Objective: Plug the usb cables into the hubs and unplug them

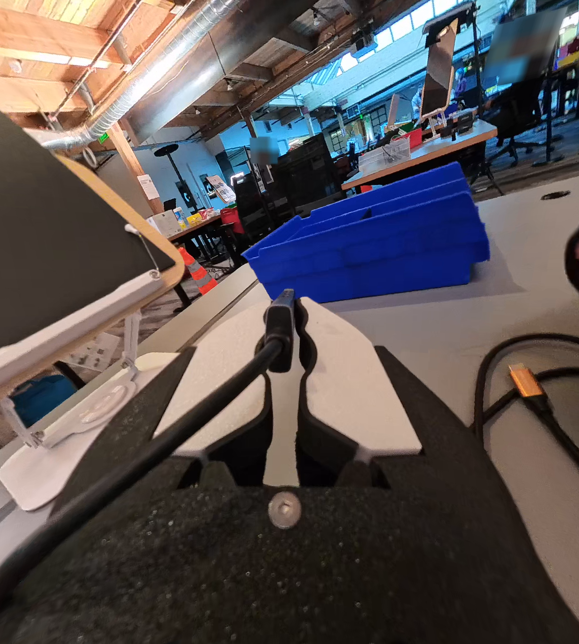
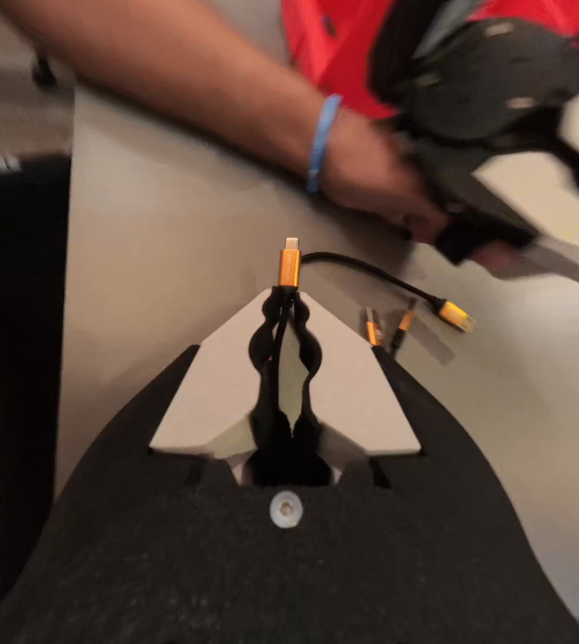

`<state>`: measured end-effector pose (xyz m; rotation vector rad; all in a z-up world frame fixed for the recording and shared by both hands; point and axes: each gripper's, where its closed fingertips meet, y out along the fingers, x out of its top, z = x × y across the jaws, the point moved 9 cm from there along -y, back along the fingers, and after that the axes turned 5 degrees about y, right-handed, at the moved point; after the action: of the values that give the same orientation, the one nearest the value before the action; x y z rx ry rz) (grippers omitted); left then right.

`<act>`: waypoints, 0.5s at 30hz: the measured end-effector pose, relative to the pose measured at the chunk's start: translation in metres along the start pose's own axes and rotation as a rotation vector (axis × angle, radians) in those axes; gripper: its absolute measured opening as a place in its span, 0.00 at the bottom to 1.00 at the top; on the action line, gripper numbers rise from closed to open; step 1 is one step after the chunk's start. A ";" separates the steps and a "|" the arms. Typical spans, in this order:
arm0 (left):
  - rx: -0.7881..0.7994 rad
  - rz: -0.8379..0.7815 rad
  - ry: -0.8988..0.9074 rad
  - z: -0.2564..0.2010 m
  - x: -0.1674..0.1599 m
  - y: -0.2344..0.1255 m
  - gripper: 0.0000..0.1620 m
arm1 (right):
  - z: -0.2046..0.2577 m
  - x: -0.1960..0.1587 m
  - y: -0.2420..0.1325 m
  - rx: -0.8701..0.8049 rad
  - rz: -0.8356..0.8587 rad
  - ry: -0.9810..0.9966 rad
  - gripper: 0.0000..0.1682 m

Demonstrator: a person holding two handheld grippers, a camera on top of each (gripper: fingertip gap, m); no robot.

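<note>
Left gripper (image 1: 293,306) is clamped on a black plug (image 1: 280,332), its black cable (image 1: 162,439) trailing back left over the finger; right gripper (image 2: 286,296) is pinched on the thin black lead just under an orange-sleeved connector (image 2: 288,266), which sticks up past the tips. So both ends are already picked up and off the grey table (image 1: 403,331); nothing plugged into anything as far as I can see, the two plugs are apart. Landmark = blue bin (image 1: 368,254): left gripper sits just in front of it, another orange connector (image 1: 524,381) with looped cable lies on the table nearer the camera and to its right, a dark board on a white stand (image 1: 54,244) is left of it. Right view, blurred: more orange connectors (image 2: 455,319) on the table, a forearm with blue wristband (image 2: 321,143) holding the other gripper. Beyond the bin: open workshop, wood-beam ceiling, silver duct (image 1: 162,69), tables, orange cone (image 1: 197,271)
</note>
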<state>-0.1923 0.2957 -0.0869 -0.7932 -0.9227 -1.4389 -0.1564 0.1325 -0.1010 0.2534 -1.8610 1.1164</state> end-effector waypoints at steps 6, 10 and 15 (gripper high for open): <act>0.012 0.021 0.478 -0.027 0.013 0.001 0.06 | -0.063 -0.004 -0.074 -0.087 -0.032 0.433 0.03; 0.010 0.029 0.681 -0.044 0.020 0.003 0.06 | -0.075 -0.009 -0.083 -0.079 -0.031 0.571 0.03; -0.004 0.073 0.902 -0.056 0.015 0.006 0.06 | -0.073 -0.013 -0.076 -0.054 0.002 0.616 0.03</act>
<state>-0.1848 0.2388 -0.0984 -0.1154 -0.1912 -1.5101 -0.0612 0.1428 -0.0542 -0.1182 -1.3359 1.0002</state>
